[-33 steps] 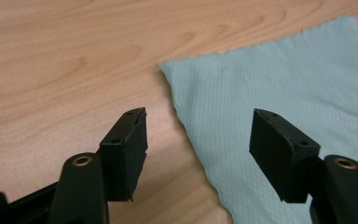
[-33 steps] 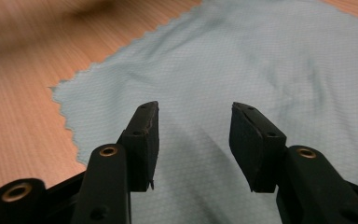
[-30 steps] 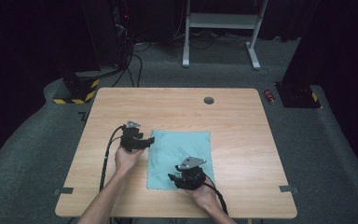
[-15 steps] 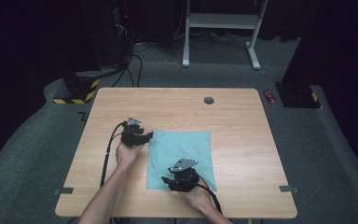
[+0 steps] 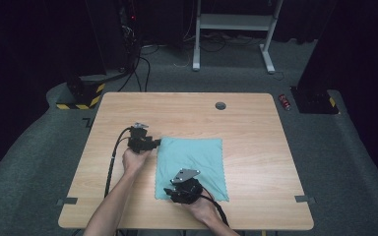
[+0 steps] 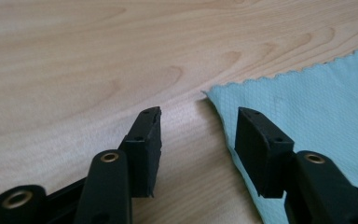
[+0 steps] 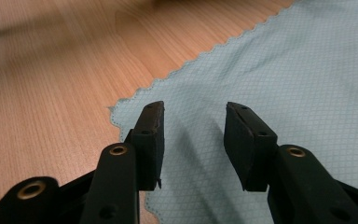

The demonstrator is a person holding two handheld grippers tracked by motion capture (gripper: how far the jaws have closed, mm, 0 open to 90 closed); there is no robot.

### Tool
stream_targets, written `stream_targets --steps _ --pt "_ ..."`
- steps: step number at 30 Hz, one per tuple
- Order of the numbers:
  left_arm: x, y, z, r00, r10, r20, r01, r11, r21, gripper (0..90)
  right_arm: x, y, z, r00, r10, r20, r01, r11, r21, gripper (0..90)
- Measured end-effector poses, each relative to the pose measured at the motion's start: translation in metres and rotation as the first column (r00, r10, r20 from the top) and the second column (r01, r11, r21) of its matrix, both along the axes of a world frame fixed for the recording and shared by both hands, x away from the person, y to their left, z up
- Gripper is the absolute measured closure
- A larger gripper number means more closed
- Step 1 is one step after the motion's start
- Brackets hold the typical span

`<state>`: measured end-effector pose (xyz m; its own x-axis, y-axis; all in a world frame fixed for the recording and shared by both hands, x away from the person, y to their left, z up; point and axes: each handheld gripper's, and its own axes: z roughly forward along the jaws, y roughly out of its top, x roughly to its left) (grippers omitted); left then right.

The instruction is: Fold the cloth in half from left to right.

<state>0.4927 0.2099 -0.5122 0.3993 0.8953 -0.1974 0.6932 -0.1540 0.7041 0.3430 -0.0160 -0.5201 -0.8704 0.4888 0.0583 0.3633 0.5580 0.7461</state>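
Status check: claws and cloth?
Left claw open, straddling cloth far-left corner. Right claw open, over near-left corner. Cloth flat on table, ungripped. Nothing in the way.

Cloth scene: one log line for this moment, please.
cloth: light blue, flat on table | left gripper: open, at far-left corner | right gripper: open, over near-left corner | nothing grasped

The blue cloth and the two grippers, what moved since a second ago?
The right gripper slid left along the near edge of the blue cloth to its near-left corner. The left gripper edged slightly away from the person, at the cloth's far-left corner. Both sets of jaws are open, gripping nothing. The cloth stayed flat in its place on the table.
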Motion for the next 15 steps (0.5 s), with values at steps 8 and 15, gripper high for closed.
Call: stream_targets --steps 8,15 --pt "0.009 -0.009 -0.004 0.9999 0.009 -0.015 -0.009 0.9998 0.020 51.0 -0.003 0.003 0.000 1.0000 0.010 0.000 -0.010 1.000 0.008 59.0" --pt "0.013 -0.011 -0.003 0.9998 0.009 -0.015 -0.008 0.9992 0.039 60.3 -0.009 0.009 -0.002 0.9995 0.031 0.006 -0.031 1.000 -0.003 58.9"
